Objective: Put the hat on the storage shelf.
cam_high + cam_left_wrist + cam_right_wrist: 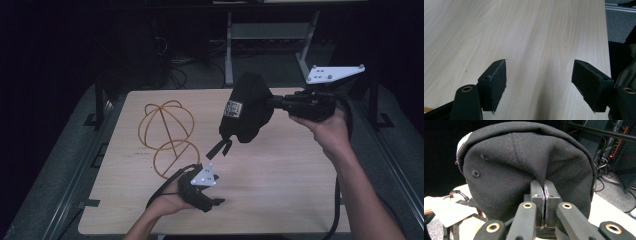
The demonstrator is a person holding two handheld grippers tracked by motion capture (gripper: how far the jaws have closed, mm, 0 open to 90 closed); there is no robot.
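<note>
A black cap (247, 107) hangs in the air over the back middle of the wooden table (280, 170), its strap (220, 147) dangling below it. My right gripper (272, 102) comes in from the right and is shut on the cap's fabric; in the right gripper view the jaws pinch a fold of the cap (524, 162) at the right gripper (544, 187). My left gripper (217, 202) lies low near the table's front edge, left of centre. In its own view the left gripper (540, 82) stands open with bare wood between the pads.
A golden wire stand (167, 132), a sphere on a ring, rests on the left part of the table, just behind my left hand. Behind the table are a metal frame (230, 50) and floor cables (170, 60).
</note>
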